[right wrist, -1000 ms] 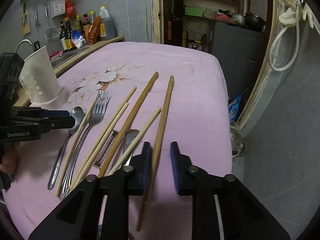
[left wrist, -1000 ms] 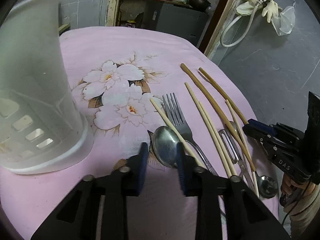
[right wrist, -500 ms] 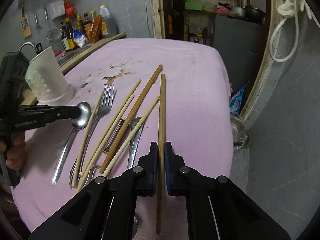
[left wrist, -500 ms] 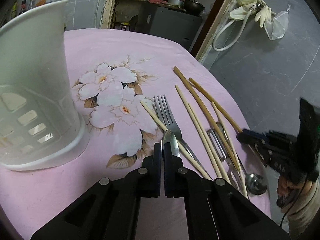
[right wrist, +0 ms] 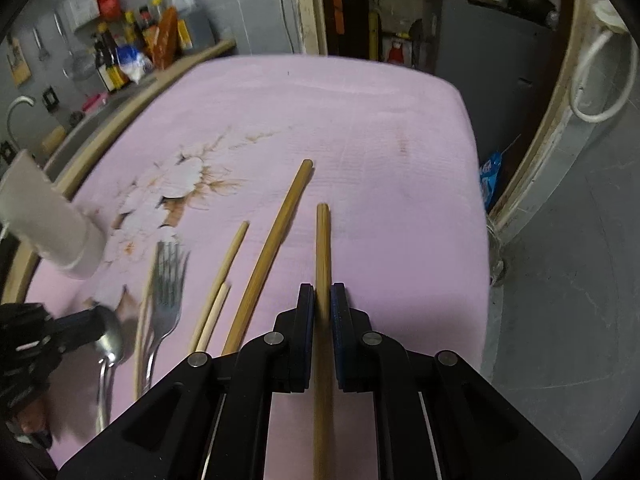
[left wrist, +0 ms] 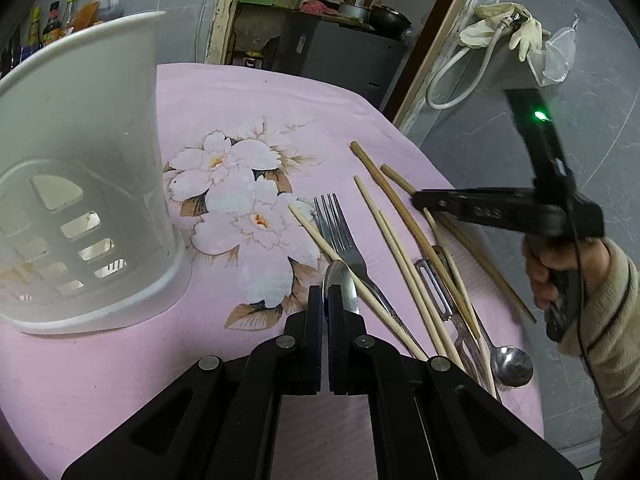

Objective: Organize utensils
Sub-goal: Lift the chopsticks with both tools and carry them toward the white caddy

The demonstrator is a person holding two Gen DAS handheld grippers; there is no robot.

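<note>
The pick-up step is judged to be in hand on both sides at once, with the white perforated plastic utensil holder (left wrist: 84,184) taken as the destination, standing upright at the left of the pink floral-printed tabletop (left wrist: 256,112). Just to its right, the left gripper (left wrist: 325,300) is seen with its fingers (left wrist: 314,312) drawn together on the rim of the bowl of a stainless steel spoon (left wrist: 340,284), which is clamped edge-on between the pads while its handle runs back underneath, out of view. Beside it lie a steel fork (left wrist: 340,232) crossed by a pale bamboo chopstick (left wrist: 352,276), further pale chopsticks, a metal peeler (left wrist: 436,288) and a second steel spoon (left wrist: 512,364), all untouched on the cloth. At the right, the right gripper (right wrist: 322,300) is closed on a long dark-brown bamboo chopstick (right wrist: 322,240), which passes straight between the fingers (right wrist: 306,312), its far end projecting ahead and its near end running back under the body; its partner, another dark-brown chopstick (right wrist: 280,240), lies just to the left, apart from the pads. For the next move, a lift clear of the neighbouring utensils and a carry to the holder's open top are judged necessary; the spoon's thin-edge grip may slip if tilted.
</note>
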